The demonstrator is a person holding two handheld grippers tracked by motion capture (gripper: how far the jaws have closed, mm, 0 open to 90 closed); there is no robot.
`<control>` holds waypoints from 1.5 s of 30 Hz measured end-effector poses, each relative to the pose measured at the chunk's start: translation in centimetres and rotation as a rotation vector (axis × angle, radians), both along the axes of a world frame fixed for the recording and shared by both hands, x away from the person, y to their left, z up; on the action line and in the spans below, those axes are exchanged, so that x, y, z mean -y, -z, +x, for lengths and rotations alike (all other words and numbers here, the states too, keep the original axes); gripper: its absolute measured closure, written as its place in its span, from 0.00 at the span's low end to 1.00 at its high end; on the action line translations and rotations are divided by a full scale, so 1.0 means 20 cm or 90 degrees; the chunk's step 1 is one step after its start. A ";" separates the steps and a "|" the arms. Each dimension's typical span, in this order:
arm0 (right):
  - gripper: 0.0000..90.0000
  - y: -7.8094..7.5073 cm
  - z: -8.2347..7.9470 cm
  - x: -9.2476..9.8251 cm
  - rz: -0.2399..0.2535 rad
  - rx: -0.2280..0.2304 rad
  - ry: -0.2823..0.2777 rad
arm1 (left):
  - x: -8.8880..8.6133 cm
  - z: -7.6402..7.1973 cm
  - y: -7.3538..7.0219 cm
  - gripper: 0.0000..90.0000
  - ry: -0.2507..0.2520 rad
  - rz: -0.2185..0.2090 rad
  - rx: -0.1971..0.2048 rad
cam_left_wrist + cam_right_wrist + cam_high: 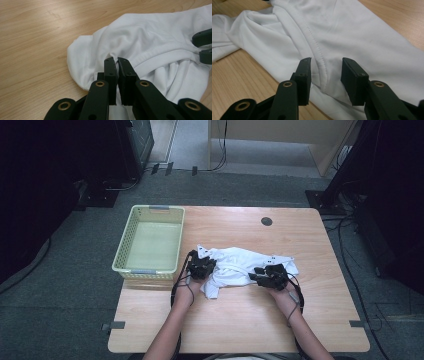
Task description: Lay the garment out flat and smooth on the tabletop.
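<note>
One crumpled white fabric garment (pixel 240 265) on one light wooden table (pixel 240 330). One pale yellow-green perforated plastic basket (pixel 150 242) at the table's left. Two black two-jaw handheld grippers: the left gripper (pixel 117 61) and the right gripper (pixel 325 66). Two bare forearms. One dark round hole (pixel 266 221) near the tabletop's far edge.

Bare forearms, no sleeves in sight. Both hands carry a black gripper: the left gripper (pixel 201 266) and the right gripper (pixel 270 276), each trailing a thin dark cable. Up close, flat matte black jaws, brass-ringed pivot holes, tiny screws.
</note>
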State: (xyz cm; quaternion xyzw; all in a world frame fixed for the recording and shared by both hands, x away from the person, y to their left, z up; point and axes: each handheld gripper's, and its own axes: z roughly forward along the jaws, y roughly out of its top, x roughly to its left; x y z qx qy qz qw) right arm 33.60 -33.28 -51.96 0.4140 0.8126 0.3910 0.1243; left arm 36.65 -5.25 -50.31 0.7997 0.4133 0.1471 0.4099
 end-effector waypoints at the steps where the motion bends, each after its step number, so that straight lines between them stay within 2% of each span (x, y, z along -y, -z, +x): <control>1: 0.70 0.01 0.00 0.00 -0.001 0.001 0.002 | 0.00 0.00 0.00 0.97 0.001 0.000 -0.001; 7: 0.85 0.02 0.01 -0.01 -0.009 0.005 0.010 | 0.01 0.00 0.00 0.97 0.006 0.000 0.001; 10: 0.92 0.03 0.03 0.02 0.028 -0.018 0.014 | 0.01 0.00 0.00 0.97 0.006 0.001 0.002; 12: 0.95 0.02 0.04 0.03 0.038 -0.030 0.013 | 0.01 0.00 0.00 0.97 0.005 0.000 0.003; 22: 0.95 -0.05 0.03 0.05 0.023 -0.005 0.011 | 0.00 0.01 -0.04 0.97 0.004 -0.003 0.015; 27: 0.95 -0.10 0.04 0.08 0.033 0.009 0.020 | 0.01 0.02 -0.07 0.97 0.007 -0.006 0.022; 35: 0.95 -0.15 0.11 0.10 0.025 0.017 0.025 | 0.04 0.07 -0.10 0.97 0.001 -0.009 0.026; 42: 0.95 -0.16 0.17 0.09 0.007 0.020 0.022 | 0.07 0.14 -0.08 0.97 -0.001 0.014 0.019; 45: 0.95 -0.16 0.20 0.10 0.004 0.023 0.023 | 0.08 0.17 -0.08 0.97 -0.007 0.013 0.015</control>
